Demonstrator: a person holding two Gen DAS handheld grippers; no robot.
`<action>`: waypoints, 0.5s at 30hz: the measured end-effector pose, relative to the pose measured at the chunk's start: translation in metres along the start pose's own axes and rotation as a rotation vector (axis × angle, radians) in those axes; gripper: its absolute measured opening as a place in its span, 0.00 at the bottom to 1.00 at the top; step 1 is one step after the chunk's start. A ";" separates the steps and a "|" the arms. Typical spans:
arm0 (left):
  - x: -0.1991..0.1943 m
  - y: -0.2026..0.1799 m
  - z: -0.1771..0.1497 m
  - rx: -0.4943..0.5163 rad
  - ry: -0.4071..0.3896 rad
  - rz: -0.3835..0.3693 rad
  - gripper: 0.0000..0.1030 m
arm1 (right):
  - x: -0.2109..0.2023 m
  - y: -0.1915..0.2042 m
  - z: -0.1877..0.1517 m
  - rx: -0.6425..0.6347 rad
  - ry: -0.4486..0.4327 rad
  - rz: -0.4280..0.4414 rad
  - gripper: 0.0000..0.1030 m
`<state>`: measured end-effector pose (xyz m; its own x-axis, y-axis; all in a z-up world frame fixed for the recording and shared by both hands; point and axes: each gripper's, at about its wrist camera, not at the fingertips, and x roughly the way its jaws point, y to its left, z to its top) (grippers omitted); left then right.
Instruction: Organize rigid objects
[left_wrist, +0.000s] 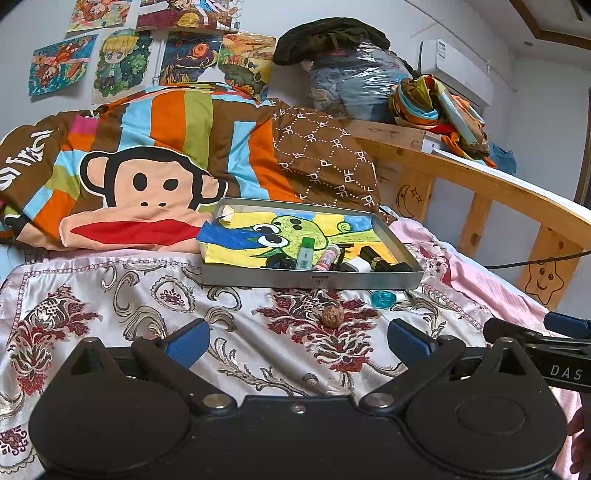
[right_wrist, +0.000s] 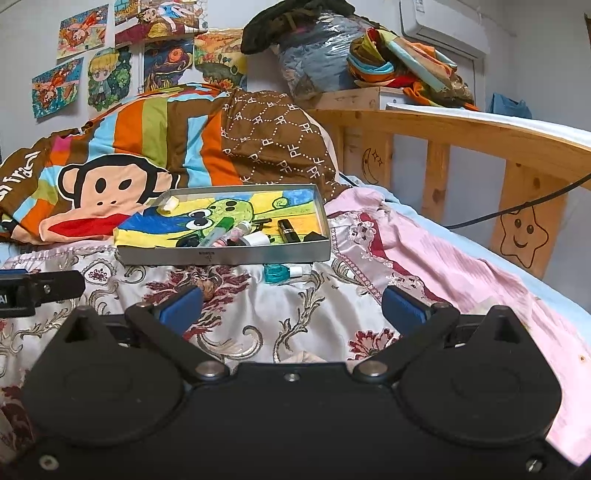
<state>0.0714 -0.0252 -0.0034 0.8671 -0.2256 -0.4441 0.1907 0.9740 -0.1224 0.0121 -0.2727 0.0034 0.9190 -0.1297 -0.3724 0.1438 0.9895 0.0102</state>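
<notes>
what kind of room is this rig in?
Likely a child's bedroom: a wooden bed rail with burned-in star and moon drawings, a cartoon monkey quilt, and coloured cartoon drawings taped to the wall.

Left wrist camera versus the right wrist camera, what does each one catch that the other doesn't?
Only the left wrist view shows the walnut whole, lying on the bedspread in front of the tray.

Only the right wrist view shows the teal bottle with its white cap; the left sees just its teal body.

Both show the metal tray of small items on the bed, the monkey quilt, and each other's gripper at the frame edge, jaws open.
</notes>
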 end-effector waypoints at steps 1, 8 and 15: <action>-0.001 -0.001 0.000 0.002 -0.001 0.001 0.99 | 0.000 0.000 0.000 0.001 0.000 -0.001 1.00; -0.001 -0.001 0.000 0.002 -0.001 0.001 0.99 | 0.002 0.000 -0.001 0.003 0.002 -0.005 1.00; -0.001 -0.001 0.000 0.002 0.000 0.001 0.99 | 0.005 0.000 -0.002 -0.001 0.008 -0.004 1.00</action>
<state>0.0708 -0.0257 -0.0028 0.8674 -0.2243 -0.4442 0.1903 0.9743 -0.1204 0.0162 -0.2730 -0.0001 0.9154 -0.1330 -0.3801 0.1470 0.9891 0.0080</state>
